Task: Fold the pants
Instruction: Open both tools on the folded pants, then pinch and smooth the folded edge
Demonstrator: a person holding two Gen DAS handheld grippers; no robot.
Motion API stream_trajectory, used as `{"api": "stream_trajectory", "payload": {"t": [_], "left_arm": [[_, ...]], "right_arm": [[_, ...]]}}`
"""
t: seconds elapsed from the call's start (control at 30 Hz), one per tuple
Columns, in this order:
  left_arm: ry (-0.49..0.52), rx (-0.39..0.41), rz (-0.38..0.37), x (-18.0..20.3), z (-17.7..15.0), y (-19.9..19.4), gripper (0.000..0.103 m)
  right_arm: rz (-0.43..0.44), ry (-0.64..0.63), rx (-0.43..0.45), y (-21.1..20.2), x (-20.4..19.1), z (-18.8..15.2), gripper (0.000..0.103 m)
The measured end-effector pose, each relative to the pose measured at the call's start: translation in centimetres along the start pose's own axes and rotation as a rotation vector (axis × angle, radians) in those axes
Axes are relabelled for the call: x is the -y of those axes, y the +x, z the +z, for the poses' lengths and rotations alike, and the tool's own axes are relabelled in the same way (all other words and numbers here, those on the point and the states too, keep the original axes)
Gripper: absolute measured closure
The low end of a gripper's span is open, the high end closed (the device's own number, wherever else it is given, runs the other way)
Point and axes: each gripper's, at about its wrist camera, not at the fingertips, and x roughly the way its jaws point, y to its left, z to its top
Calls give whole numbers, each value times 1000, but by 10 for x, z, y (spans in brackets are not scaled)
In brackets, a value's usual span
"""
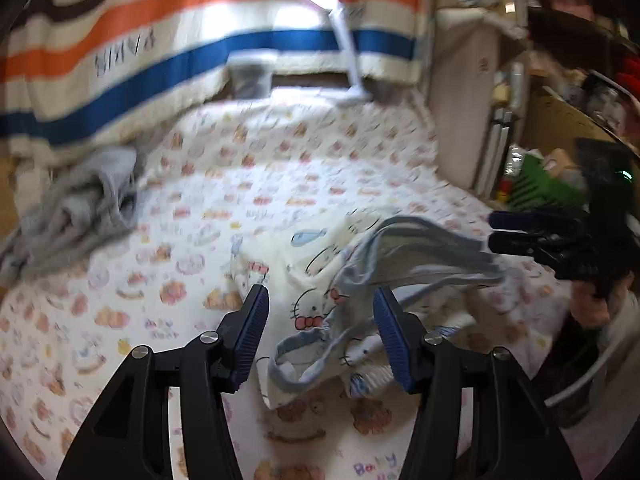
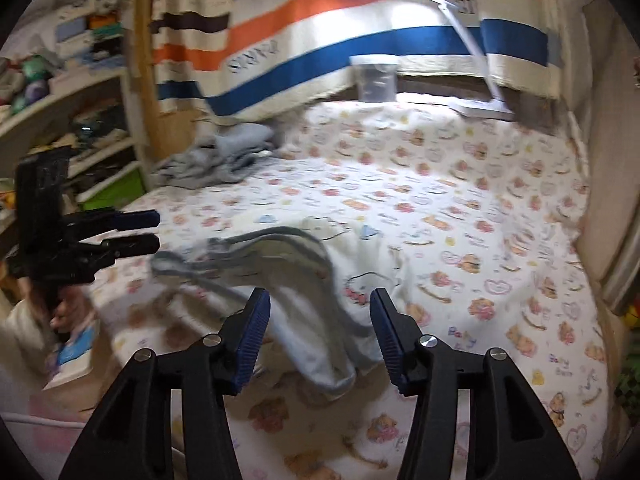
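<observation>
Small white pants (image 1: 320, 312) with a cat cartoon print and grey-blue trim lie crumpled on the bed sheet (image 1: 280, 184). They also show in the right wrist view (image 2: 320, 280). My left gripper (image 1: 320, 332) is open, its fingers hovering on either side of the pants. My right gripper (image 2: 320, 332) is open over the pants' near edge. In the left wrist view the right gripper (image 1: 520, 232) appears at the right, close to the grey waistband. In the right wrist view the left gripper (image 2: 136, 232) appears at the left, near the waistband end.
A heap of grey clothes (image 1: 76, 208) lies at the bed's back left. A striped blanket (image 1: 160, 40) hangs behind. A white desk lamp (image 2: 480, 80) and a clear container (image 2: 376, 80) stand at the back edge. Shelves (image 2: 60, 100) line the left side.
</observation>
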Motion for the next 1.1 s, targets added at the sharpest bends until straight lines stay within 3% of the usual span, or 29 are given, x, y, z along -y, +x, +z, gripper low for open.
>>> {"api": "stream_trajectory", "payload": {"t": [0.1,0.27,0.63,0.87,0.9,0.93,1.0,1.03,1.07,1.1], "left_arm": [[-65,-72,21,-14,-3,21,60],[-141,-113,-15,-26,-17,29,80],[-125,-104,-34,-16,-25,24,80],[-102,-128,-35,-16,-24,37,79],[-93,-134,-33,-14,-25,37,81],[-83,-137,-31,-12,-26,37,93],[-76,-142,-31,-10,-27,36,97],[-80,-137,-29,-9,-27,34,97],[-82,-133,-27,-9,-27,31,98],[-84,-127,-24,-9,-27,27,98]], "right_arm": [[-62,50,-84,16,4,-4,68],[-12,135,-138,23,18,-20,69],[-135,61,-179,30,5,-34,69],[-130,105,-246,32,5,-46,69],[-126,110,-256,31,5,-49,69],[-125,115,-260,32,4,-50,69],[-126,128,-256,32,3,-52,69],[-127,136,-247,32,3,-51,71],[-124,137,-239,33,3,-51,91],[-122,137,-239,33,3,-50,100]]}}
